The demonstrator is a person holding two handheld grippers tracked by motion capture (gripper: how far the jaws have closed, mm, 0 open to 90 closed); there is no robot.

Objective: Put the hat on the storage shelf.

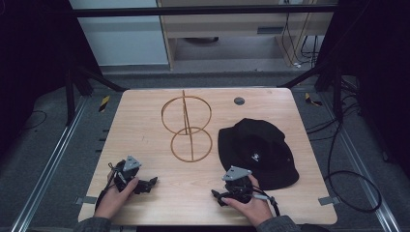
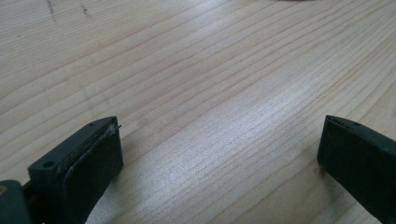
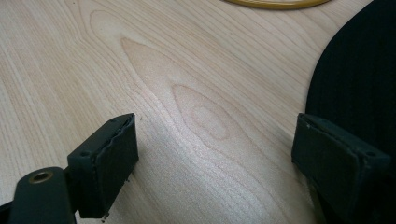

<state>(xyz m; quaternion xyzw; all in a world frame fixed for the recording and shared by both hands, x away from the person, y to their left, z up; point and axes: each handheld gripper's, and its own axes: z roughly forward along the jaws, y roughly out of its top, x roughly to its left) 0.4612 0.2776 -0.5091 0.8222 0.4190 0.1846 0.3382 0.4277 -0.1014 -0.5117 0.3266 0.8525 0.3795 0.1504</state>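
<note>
A black bucket hat (image 1: 259,152) lies flat on the right half of the wooden table (image 1: 145,121); its brim edge (image 3: 359,79) fills the right side of the right gripper view. A wooden stand (image 1: 186,127) made of two rings on a thin post stands at the table's middle, and its lower ring (image 3: 275,3) peeks in at the top of the right gripper view. My left gripper (image 1: 145,185) rests near the front left edge, open over bare wood (image 2: 219,135). My right gripper (image 1: 227,193) rests at the front, just short of the hat, open and empty (image 3: 215,140).
A small dark round disc (image 1: 239,101) sits at the table's back edge. Metal rails run along both sides of the table, and cables lie on the floor at the right. Cabinets stand beyond the far edge.
</note>
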